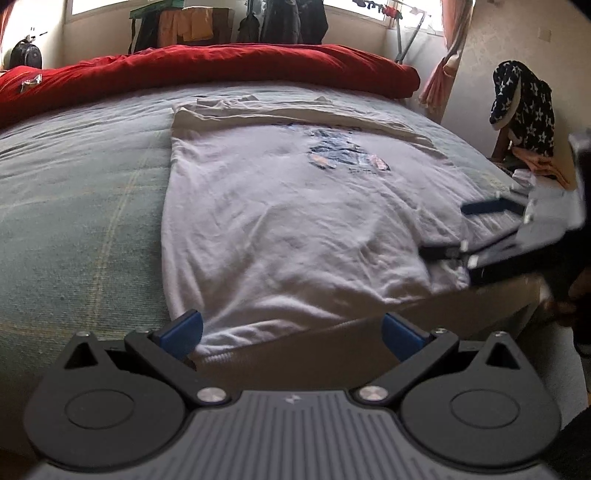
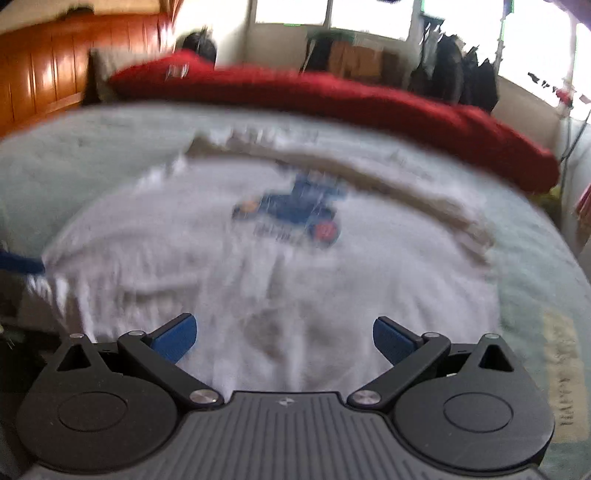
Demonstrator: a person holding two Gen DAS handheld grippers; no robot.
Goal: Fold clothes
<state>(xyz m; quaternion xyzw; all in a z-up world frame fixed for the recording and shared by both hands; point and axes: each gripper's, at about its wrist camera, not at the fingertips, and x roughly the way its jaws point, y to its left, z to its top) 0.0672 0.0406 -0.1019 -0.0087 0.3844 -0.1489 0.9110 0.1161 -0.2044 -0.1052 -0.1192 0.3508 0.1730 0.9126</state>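
Observation:
A white T-shirt with a blue print lies spread flat on the pale green bed cover, its hem hanging at the near edge. My left gripper is open at the hem's near left corner, nothing between its blue pads. In the left wrist view my right gripper reaches in from the right over the shirt's right hem, its fingers apart. The right wrist view is blurred: the T-shirt fills it, and my right gripper stands open just above the cloth.
A red duvet is bunched along the far side of the bed. A star-patterned garment hangs over a chair at the right, with folded clothes below it. Hanging clothes stand by the window. A wooden headboard is at the left.

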